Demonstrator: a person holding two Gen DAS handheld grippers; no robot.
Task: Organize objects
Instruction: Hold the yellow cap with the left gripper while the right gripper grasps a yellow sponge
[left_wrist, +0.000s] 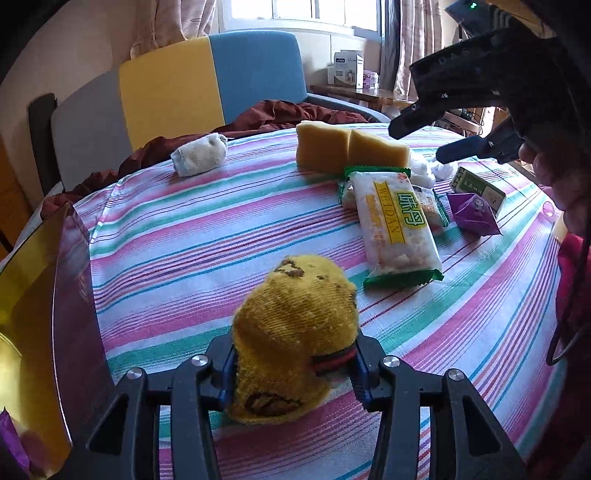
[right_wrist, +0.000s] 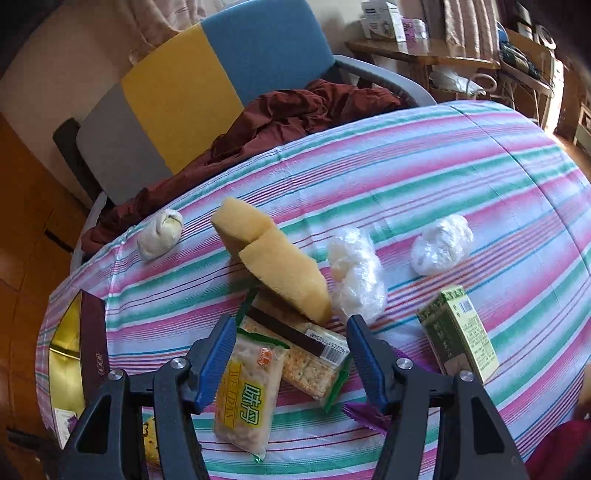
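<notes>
Clamped between the narrowed jaws of the left gripper (left_wrist: 293, 363): a rolled yellow sock (left_wrist: 295, 328), pinched near its red-and-black striped cuff, bulging soft and loose above the pads. Held just above the striped tablecloth (left_wrist: 221, 206), a little right of the gold-lined box (left_wrist: 44, 280) at the cloth's edge. Judged light, limp and easily squashed, unlikely to slip from ribbed pads but apt to unroll if taken by a loose end; best gripped across the thick middle of the roll, as here.

Half open and empty, jaws of the right gripper (right_wrist: 291, 363), poised over a snack packet (right_wrist: 247, 398) with yellow lettering, itself overlapping a cracker packet (right_wrist: 310, 362). Both judged light, crinkly and slick, contents brittle; safest taken across the narrow width, gently.

Further from the box: a yellow sponge (right_wrist: 273, 266), springy and easy to grip anywhere; two balls of clear plastic (right_wrist: 441, 243), nearly weightless; a green carton (right_wrist: 461, 332), stiff-sided; a purple wrapper (left_wrist: 472, 214); a rolled white sock (left_wrist: 199, 155) near the far edge
</notes>
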